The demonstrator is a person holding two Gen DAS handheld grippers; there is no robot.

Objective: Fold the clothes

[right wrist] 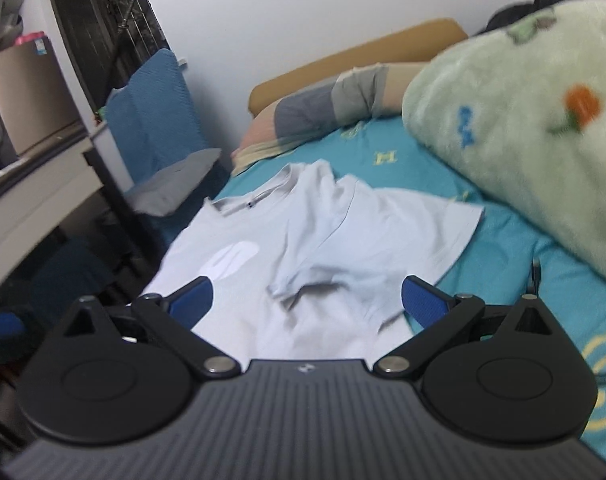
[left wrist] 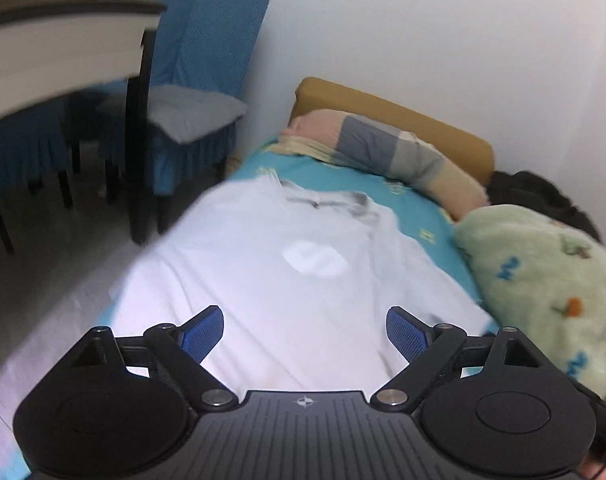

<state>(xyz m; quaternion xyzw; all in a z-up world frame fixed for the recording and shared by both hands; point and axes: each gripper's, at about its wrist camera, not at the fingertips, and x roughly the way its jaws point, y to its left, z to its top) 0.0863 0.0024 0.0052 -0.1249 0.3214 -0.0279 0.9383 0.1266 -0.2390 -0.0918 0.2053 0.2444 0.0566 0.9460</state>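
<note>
A pale blue-white T-shirt (left wrist: 287, 280) with a white oval logo lies front-up on the teal bed sheet (left wrist: 343, 176), collar toward the pillow. It also shows in the right wrist view (right wrist: 327, 232), with its right sleeve spread out and the cloth bunched near the armpit. My left gripper (left wrist: 305, 328) is open and empty above the shirt's lower part. My right gripper (right wrist: 307, 298) is open and empty above the shirt's right side, near the wrinkles.
A striped pillow (left wrist: 383, 148) lies against the tan headboard (left wrist: 403, 108). A green fleece blanket (right wrist: 523, 128) is heaped on the bed's right side. A blue-covered chair (left wrist: 199, 92) and a desk (left wrist: 63, 44) stand left of the bed.
</note>
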